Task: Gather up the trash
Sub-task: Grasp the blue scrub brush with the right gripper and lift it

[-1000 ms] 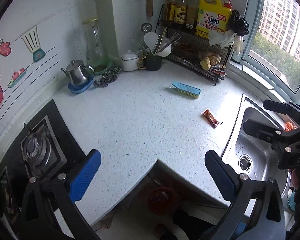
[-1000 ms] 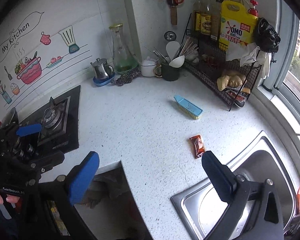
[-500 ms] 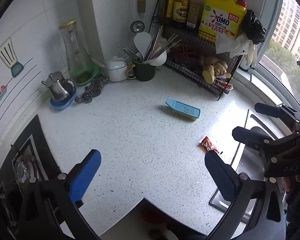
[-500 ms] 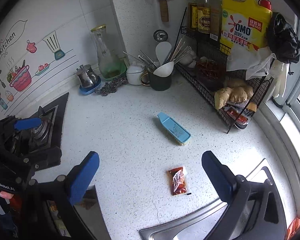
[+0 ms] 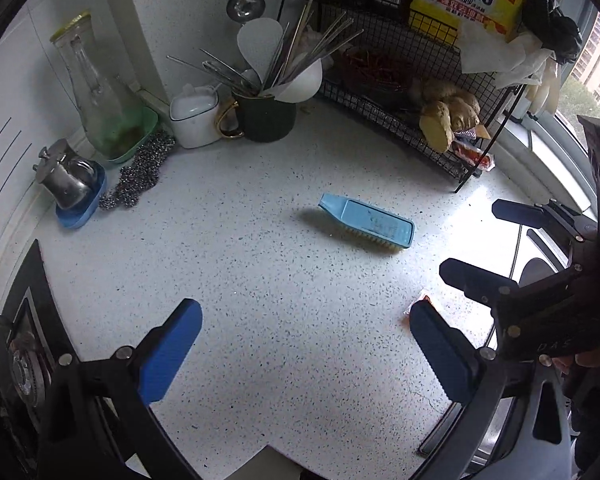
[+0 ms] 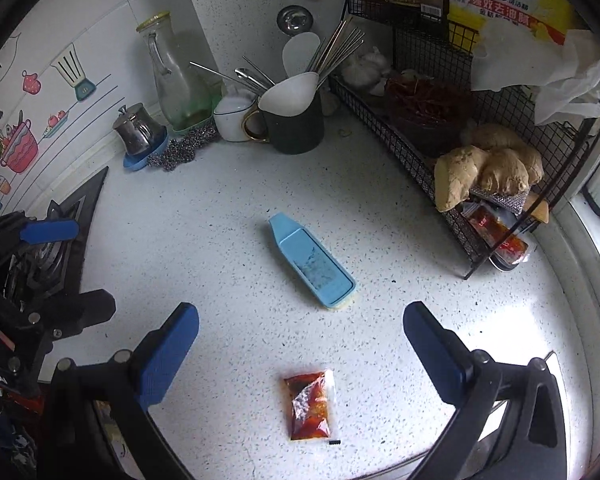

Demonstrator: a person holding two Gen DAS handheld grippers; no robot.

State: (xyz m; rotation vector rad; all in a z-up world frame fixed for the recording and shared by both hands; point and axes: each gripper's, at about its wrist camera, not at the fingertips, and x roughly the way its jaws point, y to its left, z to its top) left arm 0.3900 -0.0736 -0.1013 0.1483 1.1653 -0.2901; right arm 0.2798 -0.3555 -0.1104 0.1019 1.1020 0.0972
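Observation:
A red sauce packet lies flat on the speckled white counter, between and just below my right gripper's open blue fingers. My right gripper is open and empty above it. In the left wrist view only a corner of the packet shows behind the right blue finger. My left gripper is open and empty over the counter. The right gripper's black fingers show at the right of the left wrist view.
A blue scrub brush lies mid-counter beyond the packet. A dark mug of utensils, a white pot, a glass carafe and a steel jug stand at the back. A wire rack holds ginger. The stove is left.
Both grippers have moved forward over the counter toward the back corner. The sauce packet now lies between the right gripper's fingers; the sink has dropped out of view.

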